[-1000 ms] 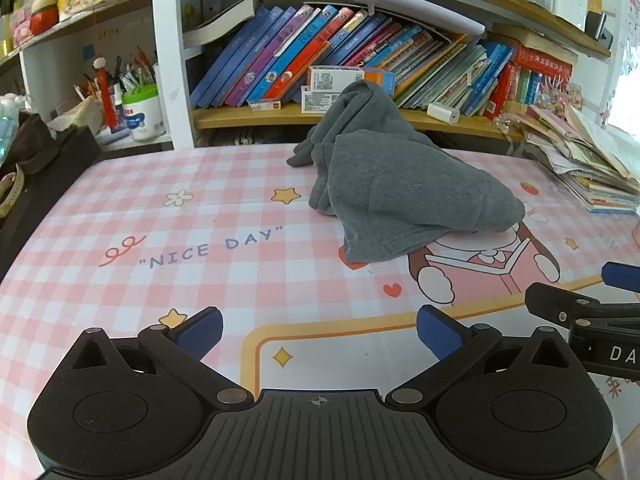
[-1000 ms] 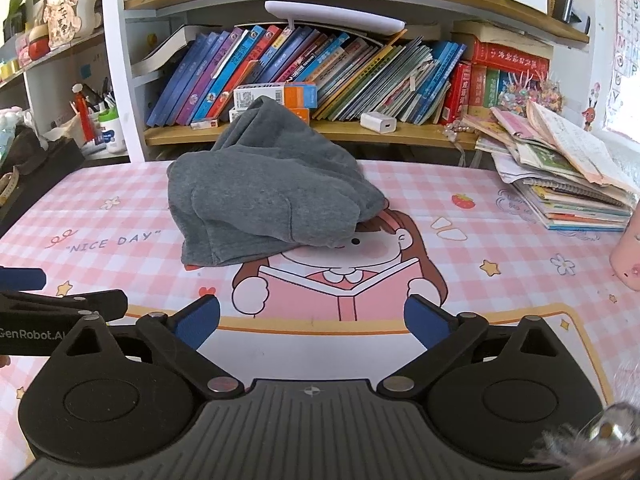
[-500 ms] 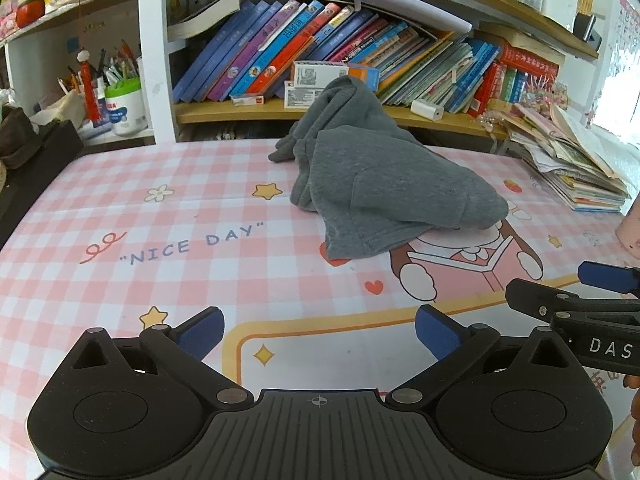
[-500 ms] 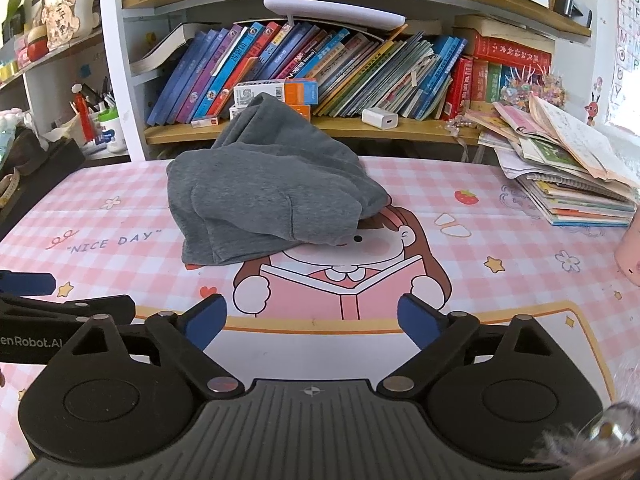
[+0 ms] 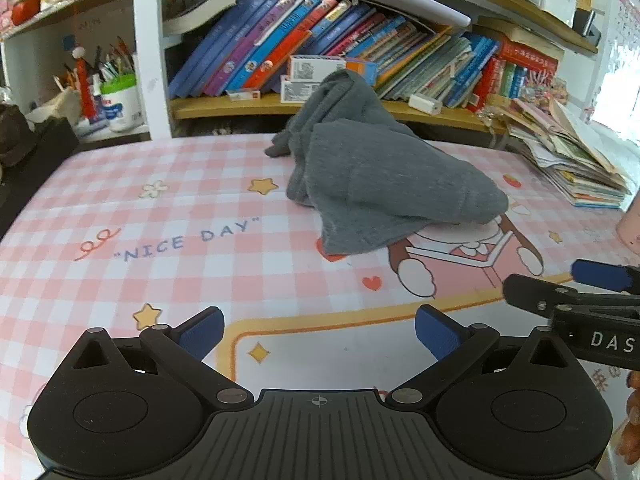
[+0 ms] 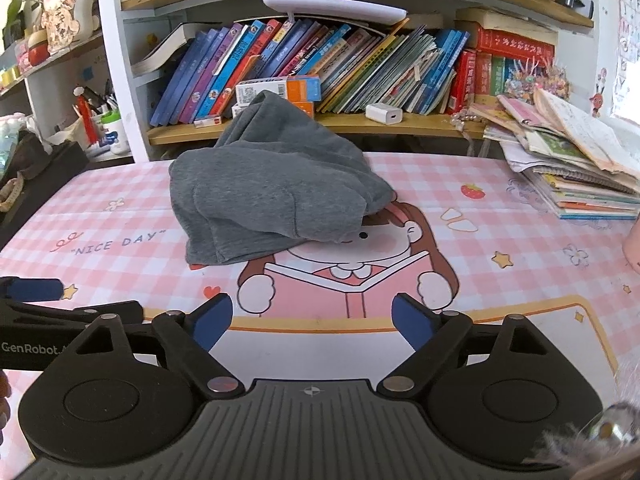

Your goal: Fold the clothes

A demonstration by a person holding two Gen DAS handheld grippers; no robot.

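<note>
Grey garment (image 5: 380,184) (image 6: 272,196), crumpled in a heap toward the far middle of the table (image 5: 120,272) (image 6: 500,220), one end rising against the edge of the lower shelf (image 5: 240,106) (image 6: 400,124). Its near hem lies flat on the pink checked cloth (image 5: 80,208) (image 6: 100,216) and overlaps the head of the printed cartoon girl (image 5: 472,252) (image 6: 360,280) (the words "NICE DAY" (image 5: 192,240) (image 6: 116,244) sit just left of the heap). Nothing touches the garment.

Left gripper (image 5: 318,330), near edge of the table, jaws wide apart and empty, blue pads (image 5: 200,332) facing each other above the yellow-bordered panel of the print. Right gripper (image 6: 312,322), likewise held low at the near edge, jaws spread and empty; its pads (image 6: 412,326) frame the girl's book. Each gripper shows at the margin of the other's view, the two lying side by side, well short of the garment.

Behind the table: a row of leaning books (image 5: 320,40) (image 6: 320,64) on the shelf, two small boxes (image 5: 316,76) (image 6: 280,90) behind the garment's peak, a white charger (image 5: 426,103) (image 6: 383,114). At right, a stack of papers and booklets (image 5: 572,160) (image 6: 572,160); at left, a pen pot (image 5: 120,98) (image 6: 114,132).
</note>
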